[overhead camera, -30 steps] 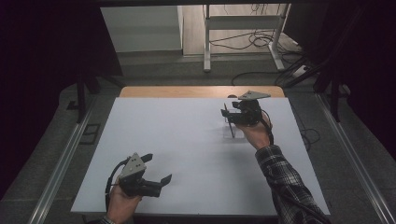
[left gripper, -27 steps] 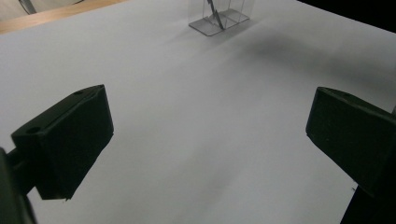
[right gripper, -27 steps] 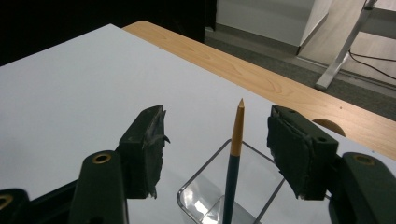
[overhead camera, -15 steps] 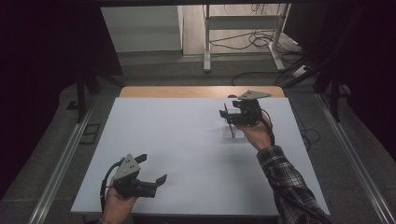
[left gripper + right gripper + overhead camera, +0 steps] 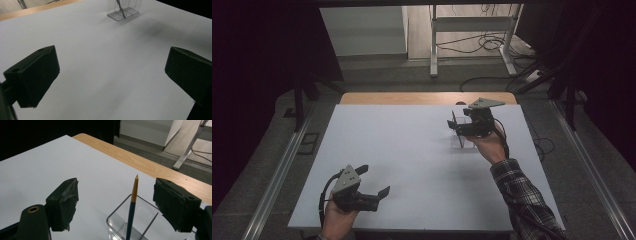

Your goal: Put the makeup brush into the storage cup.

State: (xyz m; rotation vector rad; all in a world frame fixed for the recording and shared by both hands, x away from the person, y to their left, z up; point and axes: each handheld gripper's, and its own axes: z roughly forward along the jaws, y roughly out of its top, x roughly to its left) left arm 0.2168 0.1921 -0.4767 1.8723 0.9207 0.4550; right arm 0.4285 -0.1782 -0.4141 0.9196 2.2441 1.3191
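A teal pencil [image 5: 132,207] with a tan pointed tip stands tilted in a clear square holder [image 5: 117,220] at the far right of the white table [image 5: 412,150]. My right gripper [image 5: 116,197] is open around the pencil's upper part. Its jaws have just been opening, and neither pad touches the pencil between them. From above, that gripper [image 5: 462,126] hovers at the holder [image 5: 467,139]. My left gripper [image 5: 374,180] rests near the front left edge, open and empty. In the left gripper view its jaws [image 5: 110,75] stand wide apart, with the holder [image 5: 122,11] far off.
A bare wooden strip [image 5: 412,97] runs along the table's far edge. Metal rails [image 5: 277,175] flank the table on both sides. Beyond it stand a white desk frame [image 5: 472,30] and loose cables [image 5: 492,45] on the floor.
The right gripper's jaws stand wider apart than before, and the pencil stays upright in the holder. Both hands keep about the same place.
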